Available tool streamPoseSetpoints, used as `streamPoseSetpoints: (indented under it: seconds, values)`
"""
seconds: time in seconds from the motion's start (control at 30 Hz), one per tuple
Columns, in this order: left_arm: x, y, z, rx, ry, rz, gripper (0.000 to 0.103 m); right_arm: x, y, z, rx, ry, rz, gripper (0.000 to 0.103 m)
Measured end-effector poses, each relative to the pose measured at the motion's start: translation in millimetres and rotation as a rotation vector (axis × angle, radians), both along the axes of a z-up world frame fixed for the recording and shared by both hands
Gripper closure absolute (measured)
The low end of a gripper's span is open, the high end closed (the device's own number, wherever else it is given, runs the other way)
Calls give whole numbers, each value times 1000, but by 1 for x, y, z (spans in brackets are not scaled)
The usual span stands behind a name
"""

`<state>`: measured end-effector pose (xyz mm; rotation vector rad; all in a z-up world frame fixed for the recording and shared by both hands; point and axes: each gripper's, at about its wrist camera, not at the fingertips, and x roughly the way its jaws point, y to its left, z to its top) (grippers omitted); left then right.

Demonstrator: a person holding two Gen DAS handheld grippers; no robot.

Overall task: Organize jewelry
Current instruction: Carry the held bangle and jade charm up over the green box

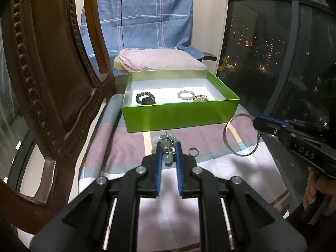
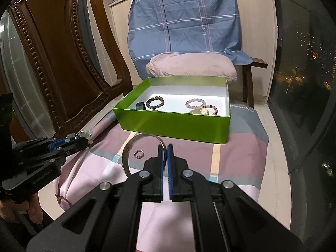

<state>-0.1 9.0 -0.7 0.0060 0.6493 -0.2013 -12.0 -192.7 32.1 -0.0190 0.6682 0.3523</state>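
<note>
- Left gripper (image 1: 169, 150) clamps a green bead bracelet (image 1: 167, 145); right gripper (image 2: 165, 149) pinches a silver bangle (image 2: 134, 147).
- Both should lift over the green box (image 2: 174, 124) wall before releasing.

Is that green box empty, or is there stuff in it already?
Not empty. The lidless box already holds a dark bracelet and pink bracelets.
</note>
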Motion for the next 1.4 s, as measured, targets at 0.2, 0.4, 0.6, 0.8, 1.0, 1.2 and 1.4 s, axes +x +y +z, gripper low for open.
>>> streamPoseSetpoints:
  seconds: [0.2, 0.4, 0.6, 0.8, 1.0, 1.2, 1.4]
  values:
    - [3, 1, -1, -3, 8, 9, 91, 1, -2, 0, -1, 3, -4, 99]
    - [5, 2, -2, -2, 12, 10, 91, 1, -2, -1, -2, 5, -1, 99]
    - [5, 2, -3, -4, 13, 9, 91, 1, 1, -3, -8, 10, 1, 99]
    - [5, 1, -2, -3, 11, 9, 91, 1, 2, -3, -8, 10, 2, 99]
    - [5, 1, -2, -3, 13, 9, 91, 1, 2, -4, -9, 11, 1, 99]
    - [5, 0, -3, -1, 18, 8, 91, 0, 2, -4, -9, 11, 2, 99]
    - [5, 1, -3, -3, 20, 8, 91, -1, 1, -4, -3, 8, 2, 99]
